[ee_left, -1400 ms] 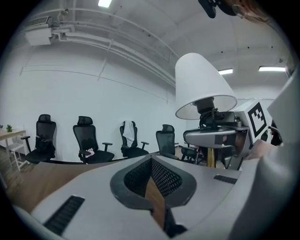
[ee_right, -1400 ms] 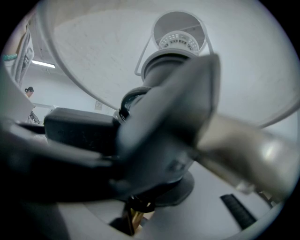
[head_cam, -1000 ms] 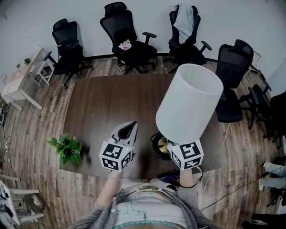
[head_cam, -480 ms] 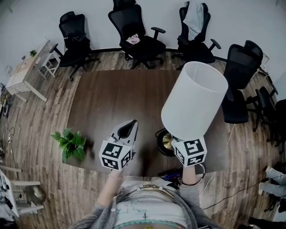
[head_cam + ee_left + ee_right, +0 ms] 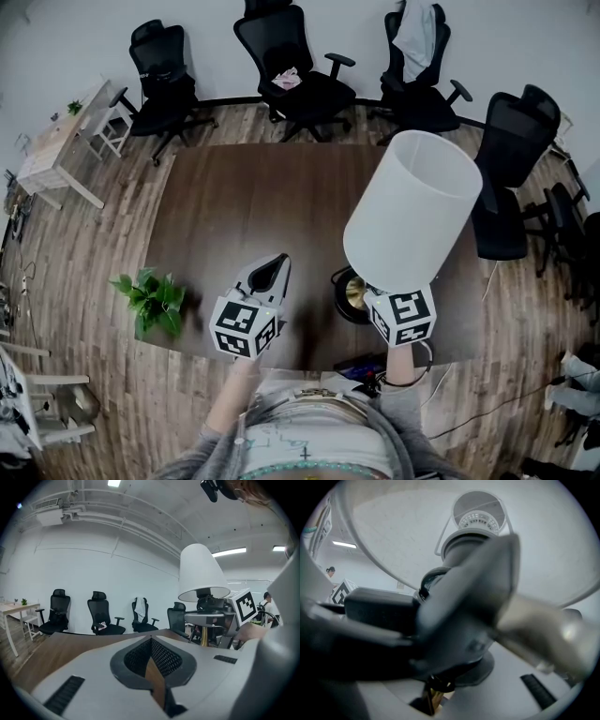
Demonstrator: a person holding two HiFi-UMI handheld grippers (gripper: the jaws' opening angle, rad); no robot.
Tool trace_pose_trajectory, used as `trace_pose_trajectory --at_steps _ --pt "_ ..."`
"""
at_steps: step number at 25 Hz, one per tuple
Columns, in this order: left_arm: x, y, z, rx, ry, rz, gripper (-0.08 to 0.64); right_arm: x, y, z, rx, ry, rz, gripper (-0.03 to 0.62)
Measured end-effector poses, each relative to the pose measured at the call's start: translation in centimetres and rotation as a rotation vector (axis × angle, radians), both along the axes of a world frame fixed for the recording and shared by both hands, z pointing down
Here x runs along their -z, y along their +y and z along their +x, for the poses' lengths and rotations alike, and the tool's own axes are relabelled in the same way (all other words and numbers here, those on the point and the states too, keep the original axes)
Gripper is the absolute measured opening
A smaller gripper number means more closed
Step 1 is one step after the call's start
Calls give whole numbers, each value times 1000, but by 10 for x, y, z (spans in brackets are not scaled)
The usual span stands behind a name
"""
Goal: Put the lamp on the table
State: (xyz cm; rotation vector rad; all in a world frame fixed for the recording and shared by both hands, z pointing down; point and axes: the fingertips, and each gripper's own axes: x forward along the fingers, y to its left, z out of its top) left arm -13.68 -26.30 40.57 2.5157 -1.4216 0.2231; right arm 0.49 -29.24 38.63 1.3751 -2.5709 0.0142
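Observation:
The lamp has a big white shade (image 5: 412, 211) and a round black base (image 5: 349, 298) with a brass stem. It stands tilted over the near edge of the dark brown table (image 5: 244, 206). Whether the base touches the top I cannot tell. My right gripper (image 5: 373, 298) is shut on the stem just under the shade. The right gripper view shows the inside of the shade (image 5: 393, 531), the socket (image 5: 476, 522) and the brass stem (image 5: 432, 698) between the jaws. My left gripper (image 5: 278, 258) hovers over the table left of the lamp, shut and empty; its view shows the lamp shade (image 5: 201, 571) at the right.
Several black office chairs (image 5: 295, 80) ring the far and right sides of the table. A potted plant (image 5: 155, 300) sits at the table's near left corner. A small light desk (image 5: 56, 155) stands at the far left. A cord (image 5: 427, 361) trails behind the lamp.
The whole scene has slid slightly in the head view. The lamp stays in the right gripper's grip near the table's front edge, and the left gripper stays shut beside it.

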Motion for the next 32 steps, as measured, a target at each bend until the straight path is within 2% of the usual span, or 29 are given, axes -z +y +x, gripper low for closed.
trace_pose_trajectory --at_steps 15,32 --pt "-23 -5 -2 6 -9 -59 11 -34 -18 0 5 16 -40 71" --pt "-52 -3 -1 -23 -64 -131 11 -72 -30 1 -1 26 -87 71"
